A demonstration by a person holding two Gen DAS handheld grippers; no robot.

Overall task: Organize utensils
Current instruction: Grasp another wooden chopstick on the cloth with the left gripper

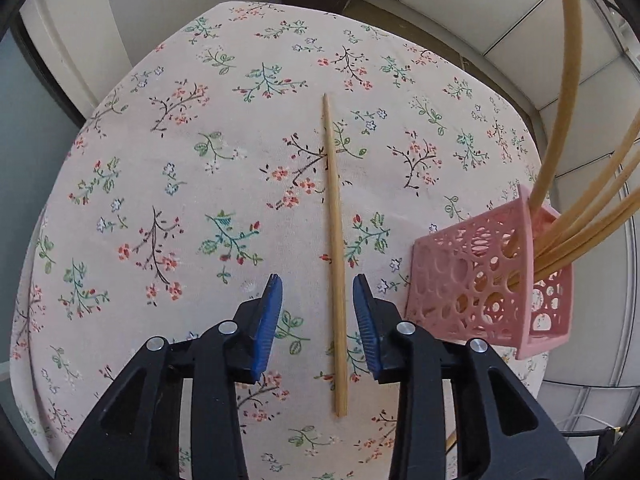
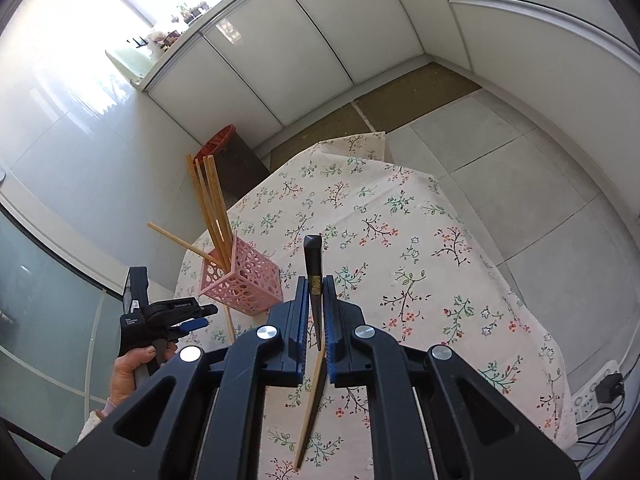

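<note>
A bamboo chopstick (image 1: 334, 256) lies on the floral tablecloth (image 1: 180, 184), its near part between the fingers of my open left gripper (image 1: 317, 296), which hovers over it. A pink perforated holder (image 1: 480, 280) with several bamboo chopsticks (image 1: 560, 128) stands to the right. In the right wrist view, my right gripper (image 2: 316, 292) is shut on a dark chopstick (image 2: 313, 280), held above the table. The pink holder (image 2: 244, 280) is to its left, with the left gripper (image 2: 192, 320) beside it. Another bamboo chopstick (image 2: 310, 404) lies on the cloth below.
The table is small and draped; its edges fall away on all sides. White cabinets (image 2: 320, 40) and tiled floor (image 2: 520, 168) surround it. A dark bin (image 2: 240, 164) with an orange lid stands behind the table. A power strip (image 2: 596, 392) lies on the floor at right.
</note>
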